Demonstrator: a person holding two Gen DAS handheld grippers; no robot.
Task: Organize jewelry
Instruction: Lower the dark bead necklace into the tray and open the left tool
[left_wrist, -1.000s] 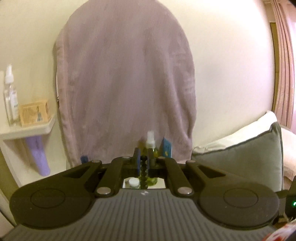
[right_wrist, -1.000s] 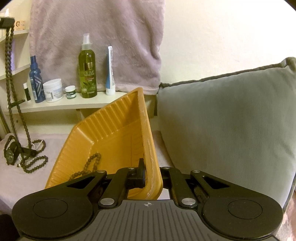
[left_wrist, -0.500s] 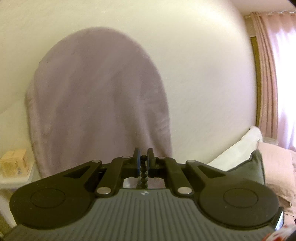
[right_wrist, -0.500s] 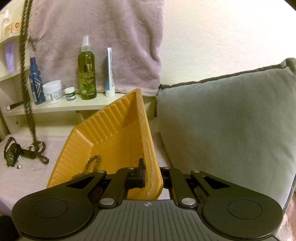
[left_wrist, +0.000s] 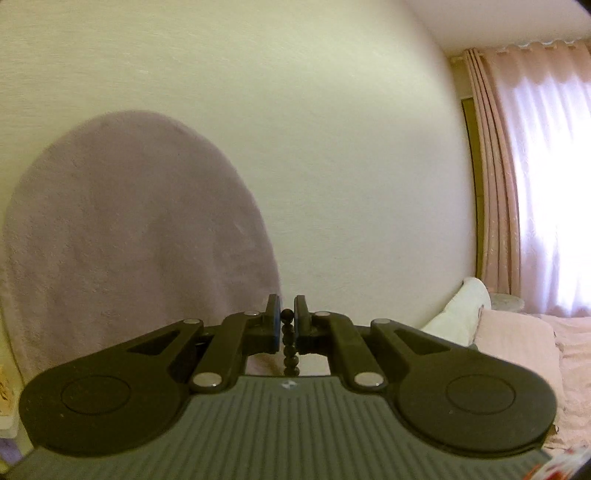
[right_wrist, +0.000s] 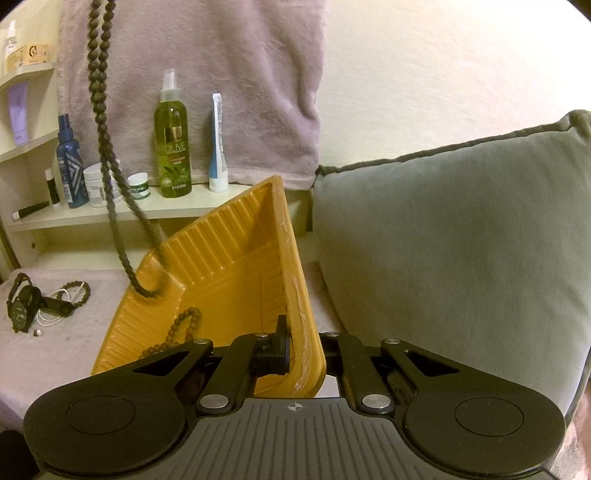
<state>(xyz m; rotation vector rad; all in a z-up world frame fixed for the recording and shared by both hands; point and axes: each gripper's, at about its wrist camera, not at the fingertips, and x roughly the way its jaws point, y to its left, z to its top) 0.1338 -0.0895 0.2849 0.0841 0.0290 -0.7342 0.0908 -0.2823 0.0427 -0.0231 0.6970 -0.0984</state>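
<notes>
A: We've got the bead necklace (left_wrist: 288, 345) pinched in our left gripper (left_wrist: 287, 314), the fingers closed down narrow on a single bead near the top of the strand. The rest drops out of sight below the fingers in the left wrist view.

B: From the right side we see it: the necklace (right_wrist: 99, 92) hangs as a long doubled rope, and its bottom loop is just over the near-left rim of the yellow tray (right_wrist: 229, 258), maybe touching it. We can't tell for sure.

A: It's limp and it will swing. Light too, we'd guess, but round beads are slick, so a grip on one bead could roll off. Better to hold across two strands if we regrip.

B: Our right gripper (right_wrist: 299, 350) is clamped on the tray's right edge, one finger inside and the other outside the wall, tipping the tray up so its floor faces us. The thin plastic looks stiff enough to hold by one edge, though it may flex.

A: A second bead string (right_wrist: 173, 334) already lies in the tray's low corner. A watch (right_wrist: 24, 304) and more beads (right_wrist: 74, 291) wait on the bed cover (right_wrist: 44, 354).

B: Our left gripper is raised high, pointing level at the wall (left_wrist: 332, 147), well above the tray.
</notes>
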